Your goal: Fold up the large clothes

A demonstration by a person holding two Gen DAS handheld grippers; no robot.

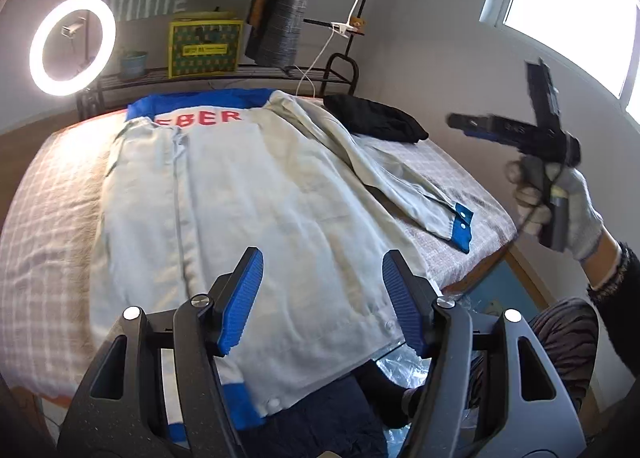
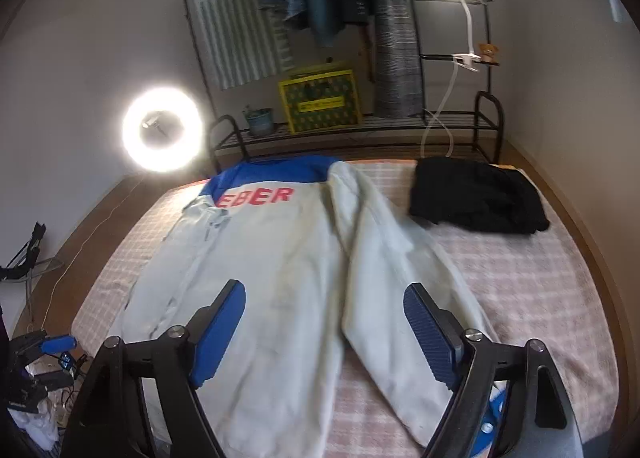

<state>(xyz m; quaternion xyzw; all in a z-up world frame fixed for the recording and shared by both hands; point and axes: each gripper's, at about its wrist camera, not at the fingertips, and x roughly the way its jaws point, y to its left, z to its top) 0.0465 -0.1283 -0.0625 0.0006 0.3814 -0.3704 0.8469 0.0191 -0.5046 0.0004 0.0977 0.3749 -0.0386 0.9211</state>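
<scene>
A large pale grey jacket [image 1: 256,194] with a blue collar and red letters lies flat on the bed; it also shows in the right wrist view [image 2: 280,278]. One side is folded over its middle. Its other sleeve [image 1: 408,182] with a blue cuff [image 1: 462,226] lies out to the right, also in the right wrist view [image 2: 404,298]. My left gripper [image 1: 320,298] is open and empty above the jacket's hem. My right gripper [image 2: 324,334] is open and empty above the sleeve, held high in a gloved hand; it shows blurred in the left wrist view [image 1: 544,106].
A folded black garment [image 2: 476,194] lies at the bed's far right corner. A checked bedspread [image 2: 540,298] covers the bed. A metal rack [image 2: 360,126] with hanging clothes, a yellow box and a pot stands behind. A ring light [image 2: 162,134] glows at the left.
</scene>
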